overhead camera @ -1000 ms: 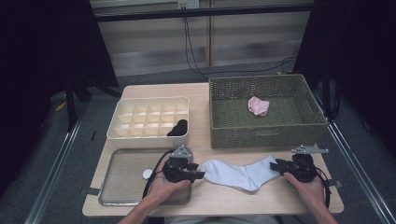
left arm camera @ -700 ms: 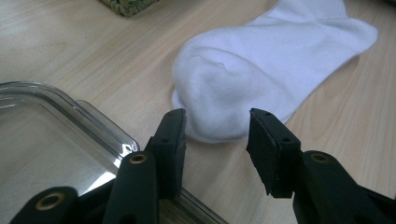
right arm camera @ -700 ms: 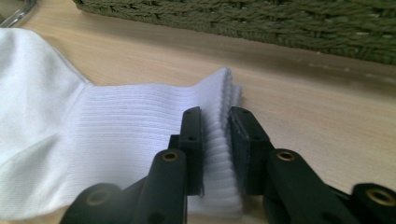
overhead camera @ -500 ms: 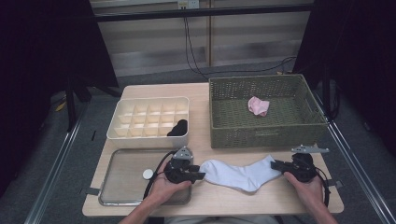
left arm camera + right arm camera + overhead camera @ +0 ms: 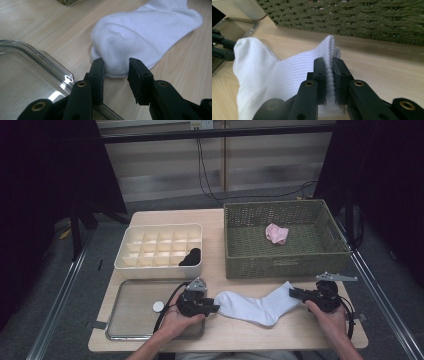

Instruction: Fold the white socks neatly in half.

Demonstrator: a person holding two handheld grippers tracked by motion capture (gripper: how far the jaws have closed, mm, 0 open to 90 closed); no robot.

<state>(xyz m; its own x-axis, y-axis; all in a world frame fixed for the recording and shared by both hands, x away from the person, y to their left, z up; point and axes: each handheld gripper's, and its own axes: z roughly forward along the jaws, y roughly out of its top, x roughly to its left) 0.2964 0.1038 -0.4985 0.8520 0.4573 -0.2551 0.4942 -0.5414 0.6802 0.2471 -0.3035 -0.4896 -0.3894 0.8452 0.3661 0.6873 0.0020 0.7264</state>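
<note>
A white sock lay flat along the near edge of the tabletop, stretched between the two hands, just in front of the green woven basket. The right claw was clamped on the ribbed cuff at the sock's right end, its jaws pressed tight on the fabric in the right gripper view. The left claw sat at the toe end; its jaws had just been closing, and in the left gripper view the toe lay between them, one pad touching the fabric and the other a little apart from it, so no firm grip showed. That claw rested over the right edge of a clear tray at the near left, where a small white disc lay. Beyond the tray stood a cream divided box with a black item in one near compartment. A pink cloth lay inside the basket.
</note>
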